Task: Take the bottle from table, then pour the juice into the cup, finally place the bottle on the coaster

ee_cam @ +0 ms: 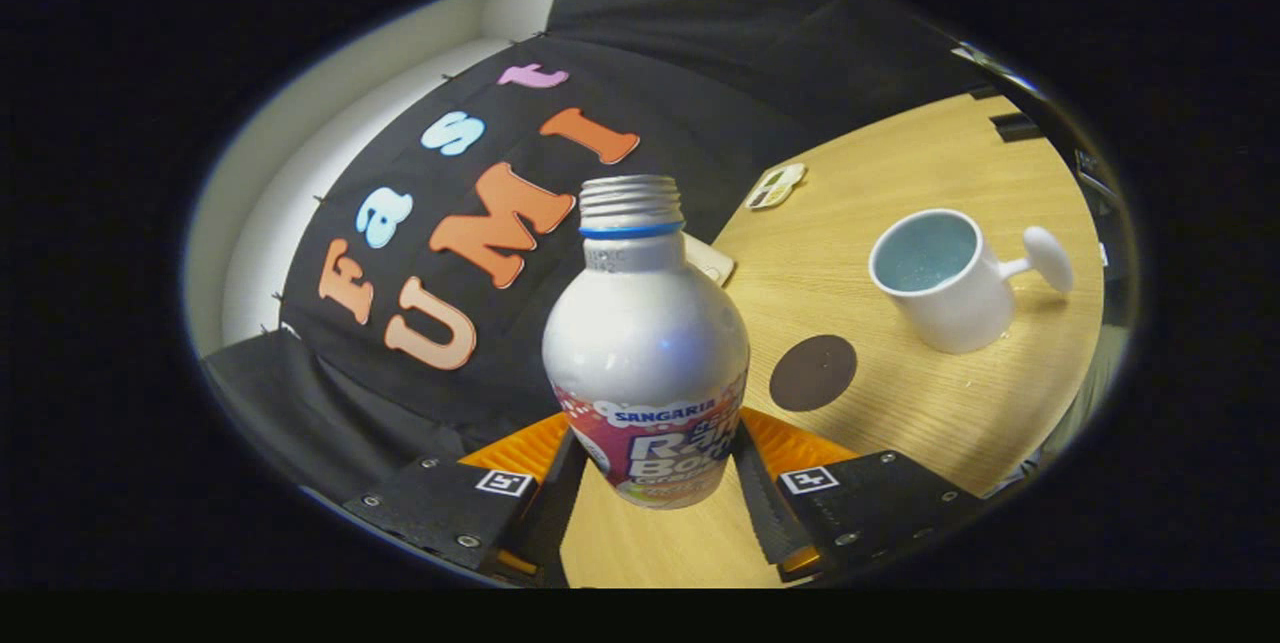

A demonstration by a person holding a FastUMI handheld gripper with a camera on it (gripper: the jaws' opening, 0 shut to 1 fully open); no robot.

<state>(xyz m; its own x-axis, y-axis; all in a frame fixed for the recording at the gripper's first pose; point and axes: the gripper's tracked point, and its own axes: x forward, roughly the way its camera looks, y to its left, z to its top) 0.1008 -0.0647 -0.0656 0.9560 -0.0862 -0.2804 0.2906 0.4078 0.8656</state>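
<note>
Your hand-held gripper (650, 468) has both fingers pinching the bottle (645, 363) low on its body, cap off, lifted and tilted over the desk (900, 403). Swing toward the cup (940, 278) beyond the coaster (812, 373) and tip slowly, neck over the rim.

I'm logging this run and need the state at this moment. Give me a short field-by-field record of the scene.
gripper: gripper shut on the bottle, a finger pressing each side of its lower body
bottle: silver metal bottle, uncapped, threaded neck bare
cup: white cup with knob handle, on the wooden table, beyond the fingers
coaster: dark round coaster, flat, bare, between bottle and cup
stage: bottle held; coaster still unused
</note>
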